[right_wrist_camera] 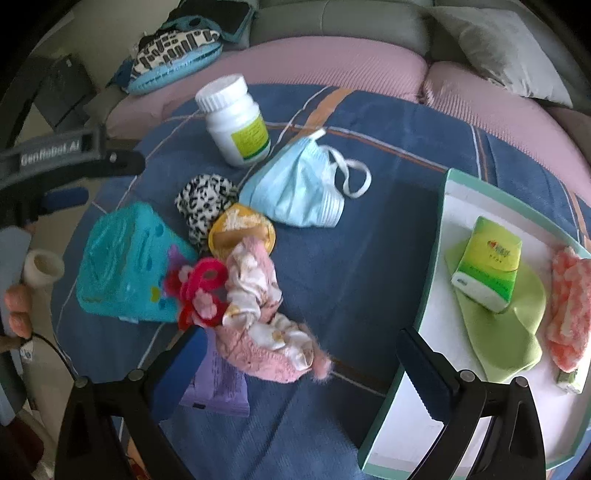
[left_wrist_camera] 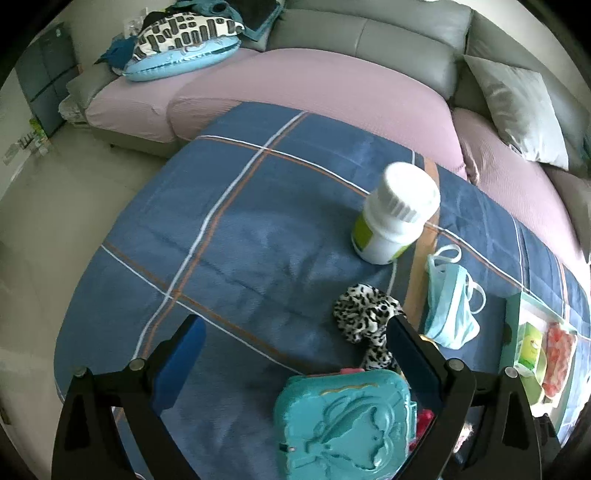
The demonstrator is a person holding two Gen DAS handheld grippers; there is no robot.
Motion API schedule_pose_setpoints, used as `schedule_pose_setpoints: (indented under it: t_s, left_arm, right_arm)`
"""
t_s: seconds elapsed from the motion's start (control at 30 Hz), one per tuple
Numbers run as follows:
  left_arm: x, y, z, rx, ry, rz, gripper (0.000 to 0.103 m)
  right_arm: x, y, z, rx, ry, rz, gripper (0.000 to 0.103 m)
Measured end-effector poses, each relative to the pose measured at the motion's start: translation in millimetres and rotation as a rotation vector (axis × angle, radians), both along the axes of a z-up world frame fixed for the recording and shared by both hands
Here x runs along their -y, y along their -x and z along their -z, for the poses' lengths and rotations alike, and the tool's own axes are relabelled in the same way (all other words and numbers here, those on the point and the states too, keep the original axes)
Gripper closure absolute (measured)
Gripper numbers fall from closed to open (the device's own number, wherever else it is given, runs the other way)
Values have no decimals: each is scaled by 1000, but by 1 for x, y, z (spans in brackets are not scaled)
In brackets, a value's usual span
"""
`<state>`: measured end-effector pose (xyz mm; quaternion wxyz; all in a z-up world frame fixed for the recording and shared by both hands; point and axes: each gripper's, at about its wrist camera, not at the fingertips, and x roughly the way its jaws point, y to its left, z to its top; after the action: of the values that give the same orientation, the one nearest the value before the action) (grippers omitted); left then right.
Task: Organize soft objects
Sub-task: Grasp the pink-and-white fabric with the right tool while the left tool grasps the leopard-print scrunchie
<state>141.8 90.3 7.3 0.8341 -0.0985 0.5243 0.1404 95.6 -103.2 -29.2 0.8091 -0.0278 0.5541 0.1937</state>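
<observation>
The right gripper is spread wide and empty, hovering above the blue plaid cloth; the pink knitted garment lies just ahead and toward its left finger, long axis running away from the camera. The white tray holding sorted soft items lies beside its right finger. The left gripper is also spread, and sits farther off, nearer the leopard-print scrunchie.

Blanket soft matt plaid cloth. Bottle smooth glossy white plastic, ribbed cap. Face mask beside bottle: pleated nonwoven fabric. Teal case glossy moulded plastic. Sofa back smooth leather-like.
</observation>
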Motion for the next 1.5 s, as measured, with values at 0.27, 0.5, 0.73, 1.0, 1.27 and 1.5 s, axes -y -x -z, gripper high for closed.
schedule_pose_setpoints:
  t_s: [0.27,0.5,0.73,1.0,1.27,1.5]
  left_arm:
    - [13,-9,7,-25,22,38,5]
    - [19,-16,13,-48,36,57,5]
    - [22,-22,17,-55,62,67,5]
    - [24,-27,21,-64,65,72,5]
    - [33,-34,21,-70,67,103,10]
    - [41,-48,18,-89,89,130,33]
  right_arm:
    - [-13,4,16,-15,46,-40,6]
    - [-6,2,19,-18,-16,-35,26]
    - [0,-2,10,8,-53,-35,52]
    - [15,-14,5,20,-69,17,74]
    - [17,-15,3,22,-67,30,79]
    - [18,-15,1,26,-64,25,80]
